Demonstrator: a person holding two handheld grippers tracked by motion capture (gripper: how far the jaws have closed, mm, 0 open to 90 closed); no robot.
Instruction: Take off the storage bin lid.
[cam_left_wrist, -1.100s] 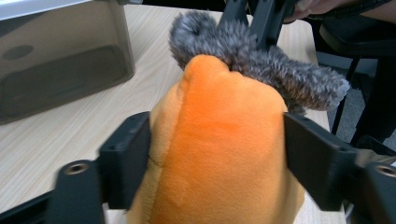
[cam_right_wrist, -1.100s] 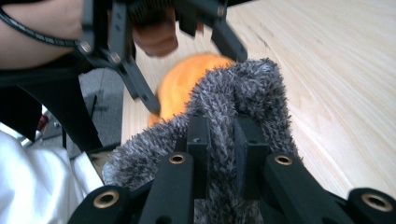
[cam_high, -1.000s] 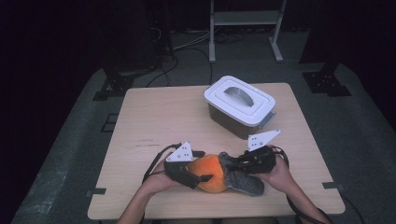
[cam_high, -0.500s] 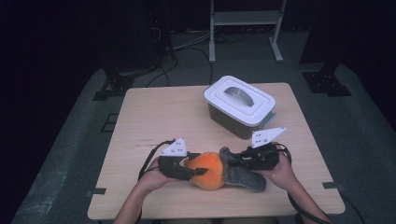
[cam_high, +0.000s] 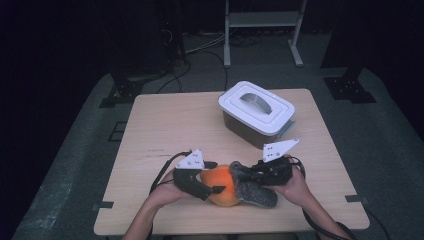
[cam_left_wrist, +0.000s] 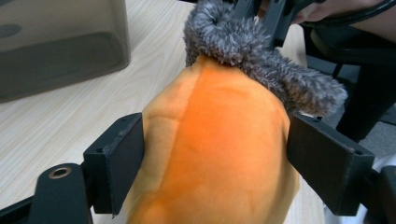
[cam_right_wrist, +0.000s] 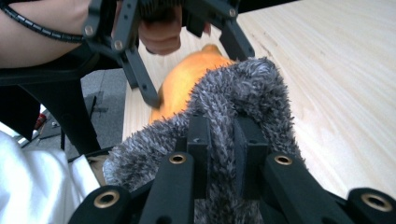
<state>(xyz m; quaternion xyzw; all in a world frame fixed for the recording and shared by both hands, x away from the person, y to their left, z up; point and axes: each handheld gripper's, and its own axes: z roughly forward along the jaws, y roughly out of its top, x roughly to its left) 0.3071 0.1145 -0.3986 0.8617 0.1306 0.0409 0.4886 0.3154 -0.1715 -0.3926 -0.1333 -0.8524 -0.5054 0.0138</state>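
Note:
A plush toy lies near the table's front edge, with an orange body (cam_high: 223, 186) and a grey fuzzy part (cam_high: 256, 193). My left gripper (cam_high: 215, 176) is shut on the orange body; in the left gripper view the jaws press its two sides (cam_left_wrist: 215, 154). From the right, my right gripper (cam_high: 249, 175) is shut on the grey fuzzy part. In the right gripper view the grey fur (cam_right_wrist: 233, 98) is pinched between the jaws (cam_right_wrist: 219, 135), with the orange body (cam_right_wrist: 187, 84) behind it.
A grey box with a white handled lid (cam_high: 256, 107) stands at the back right of the wooden table (cam_high: 165, 120). The person's hands come in over the front edge. Dark floor, cables and a shelf frame lie beyond the table.
My left gripper has drifted slightly to the left and the right one has wavered a little. Both keep their hold on the plush toy, which has barely moved.

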